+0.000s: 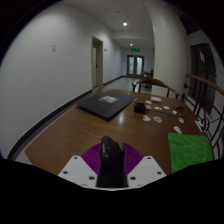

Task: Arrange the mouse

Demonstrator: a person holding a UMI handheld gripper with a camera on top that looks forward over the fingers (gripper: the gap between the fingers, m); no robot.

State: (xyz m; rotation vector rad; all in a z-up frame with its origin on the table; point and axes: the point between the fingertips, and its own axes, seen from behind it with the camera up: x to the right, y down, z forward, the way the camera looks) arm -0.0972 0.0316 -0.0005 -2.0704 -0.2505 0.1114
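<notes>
A black computer mouse [110,160] stands upright between my gripper's [111,158] two purple-padded fingers [93,157], and both pads press on its sides. I hold it above the near end of a wooden table [80,125]. A dark mouse mat [106,103] lies flat further down the table, well beyond the fingers. The lower part of the mouse is hidden by the gripper body.
A green cloth [188,150] lies on the table to the right of the fingers. Several small white items [155,117] are scattered on the right side beyond the mat. A corridor with doors [133,65] runs behind the table.
</notes>
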